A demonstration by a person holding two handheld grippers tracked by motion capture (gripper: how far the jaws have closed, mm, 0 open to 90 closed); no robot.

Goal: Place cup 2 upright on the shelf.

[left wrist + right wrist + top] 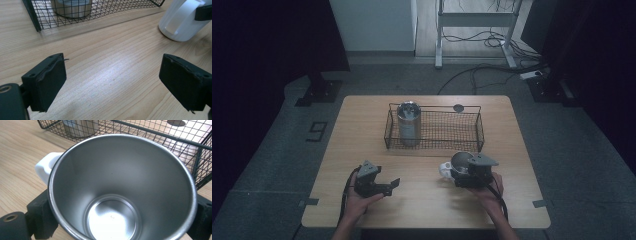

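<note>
A white mug with a bare steel inside and a handle stands on the wooden table in front of the wire basket. My right gripper is shut on the mug, one jaw on each side of its wall, and the white handle points left. My left gripper rests low at the near left of the table, open, with only bare wood between its jaws. The mug lies off to its upper right.
The black wire basket holds an upright steel tumbler at its left end. A small round dark disc lies on the table behind the basket. Beyond the table are a stand's legs and cables on the floor.
</note>
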